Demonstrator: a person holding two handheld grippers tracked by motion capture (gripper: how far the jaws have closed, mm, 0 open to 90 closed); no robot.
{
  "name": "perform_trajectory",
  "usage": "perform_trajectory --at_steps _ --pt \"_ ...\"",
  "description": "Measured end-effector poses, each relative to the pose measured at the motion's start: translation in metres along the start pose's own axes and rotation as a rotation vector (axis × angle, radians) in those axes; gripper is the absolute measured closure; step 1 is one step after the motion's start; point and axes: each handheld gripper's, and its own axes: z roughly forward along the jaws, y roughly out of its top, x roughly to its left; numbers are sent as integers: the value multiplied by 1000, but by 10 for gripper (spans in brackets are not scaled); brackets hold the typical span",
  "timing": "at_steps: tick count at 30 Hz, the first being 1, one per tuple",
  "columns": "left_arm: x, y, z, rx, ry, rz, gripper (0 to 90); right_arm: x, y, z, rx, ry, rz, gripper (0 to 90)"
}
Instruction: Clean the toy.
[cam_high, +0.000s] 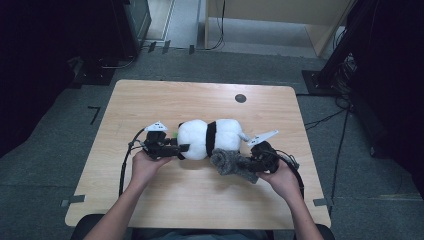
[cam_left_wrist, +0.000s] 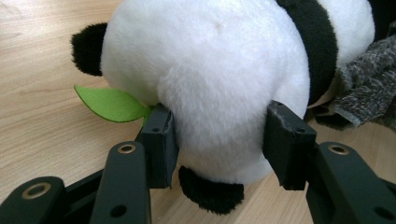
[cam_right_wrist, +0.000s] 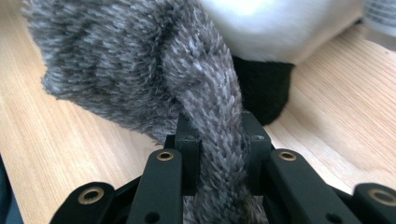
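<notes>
Sideways on the table (cam_high: 150, 197), the panda (cam_high: 207, 138) lay lengthwise between my grippers, its head pinched by my left gripper (cam_left_wrist: 218, 154), while my right gripper (cam_right_wrist: 218, 140) clamped the grey scarf (cam_right_wrist: 140, 70) at its near flank.

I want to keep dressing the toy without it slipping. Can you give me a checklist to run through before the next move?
1. Left tongs clamped on the white and black plush panda: ok, pads press into its white fur on both sides.
2. Right tongs pinching the grey fuzzy knitted garment: ok, a bunched strip sits between the pads.
3. Garment touching the panda: ok, it lies against the panda's near side.
4. Garment opening lined up with the panda: cannot tell.
5. Green felt leaf free of the left tongs: cannot tell, its base meets one pad.
6. Panda resting on the light wooden table: ok.
</notes>
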Motion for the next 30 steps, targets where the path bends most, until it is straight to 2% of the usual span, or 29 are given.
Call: perform_trajectory --at_steps 5,10,13,20,30 --pt "0 0 0 0 0 0 496 -4 -2 -2 3 -2 9 749" --pt "0 0 0 1 2 -1 496 0 0 -3 11 -4 -26 751" --pt "0 0 0 0 3 -2 495 4 2 -3 7 10 -49 752" --pt "-1 0 1 -4 6 -2 496 22 12 1 -10 69 -103 752" --pt "-4 -2 0 -11 14 -9 496 47 41 30 16 148 -190 752"
